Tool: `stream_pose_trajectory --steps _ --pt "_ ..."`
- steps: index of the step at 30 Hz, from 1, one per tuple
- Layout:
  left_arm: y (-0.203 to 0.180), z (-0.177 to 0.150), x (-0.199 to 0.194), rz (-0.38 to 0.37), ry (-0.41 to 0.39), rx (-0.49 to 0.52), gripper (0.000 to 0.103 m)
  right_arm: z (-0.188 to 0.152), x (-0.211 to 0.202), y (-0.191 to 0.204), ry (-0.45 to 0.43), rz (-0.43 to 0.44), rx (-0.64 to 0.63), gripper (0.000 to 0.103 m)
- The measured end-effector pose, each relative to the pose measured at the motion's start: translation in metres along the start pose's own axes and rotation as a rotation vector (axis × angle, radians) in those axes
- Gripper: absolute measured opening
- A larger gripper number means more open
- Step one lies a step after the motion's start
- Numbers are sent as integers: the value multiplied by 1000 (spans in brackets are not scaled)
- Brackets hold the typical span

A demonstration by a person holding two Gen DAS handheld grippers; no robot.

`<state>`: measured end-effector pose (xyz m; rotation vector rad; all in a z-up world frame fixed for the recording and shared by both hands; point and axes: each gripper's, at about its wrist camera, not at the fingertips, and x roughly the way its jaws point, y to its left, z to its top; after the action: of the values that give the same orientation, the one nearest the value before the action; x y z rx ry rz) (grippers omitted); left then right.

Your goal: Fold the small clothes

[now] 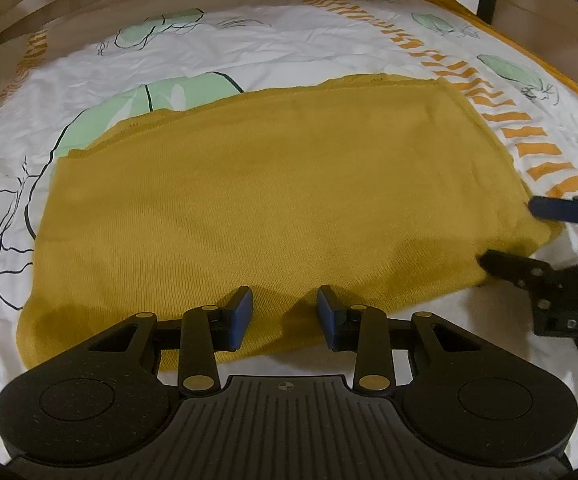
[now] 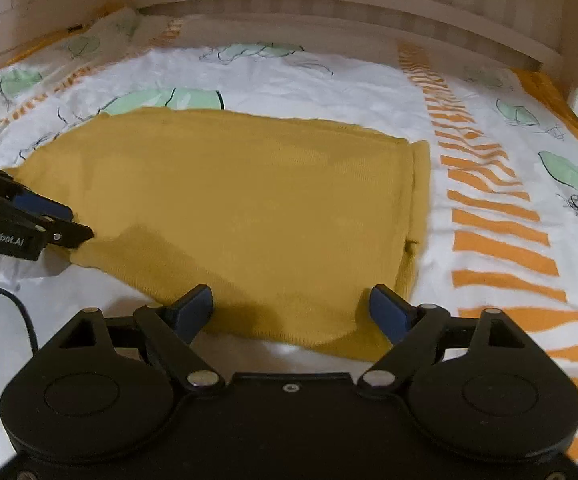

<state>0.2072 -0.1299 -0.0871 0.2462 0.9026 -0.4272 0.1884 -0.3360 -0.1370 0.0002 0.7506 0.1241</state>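
We see a wooden bed frame round the far side; inside it lies a white bed sheet w/ green leaf prints and orange stripe bands, covering the whole work surface. On the sheet, approx. centre, lies the mustard knit garment, spread flat as a rough rectangle; its right side shows a folded-over layer w/ a narrow strip beside it in the right wrist view; the near edge lies just at our grippers.

We hold the left gripper at the garment's near edge, jaws apart, blue pads above the knit, nothing pinched between them; released. We hold the right gripper over the near right corner of the garment, jaws spread wide, cloth lying under the gap but not pressed by either pad; released too. Each gripper shows at the side of the other's view; a black cable trails on the sheet by the left gripper.
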Motion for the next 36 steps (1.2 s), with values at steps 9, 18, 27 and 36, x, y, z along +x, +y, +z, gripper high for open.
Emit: stream_pose_trajectory --steps 9,18,27,36 --pt "1 -2 -1 -5 -4 -10 35 1 -26 -50 -94 70 252 89" --pt "1 -2 -1 -6 -2 -19 35 -10 13 -124 -72 299 642 93" --pt "5 0 -1 -17 6 -57 35 9 53 -132 -107 488 680 103" --pt "23 9 -1 -88 43 -168 36 10 71 -129 -190 562 675 103"
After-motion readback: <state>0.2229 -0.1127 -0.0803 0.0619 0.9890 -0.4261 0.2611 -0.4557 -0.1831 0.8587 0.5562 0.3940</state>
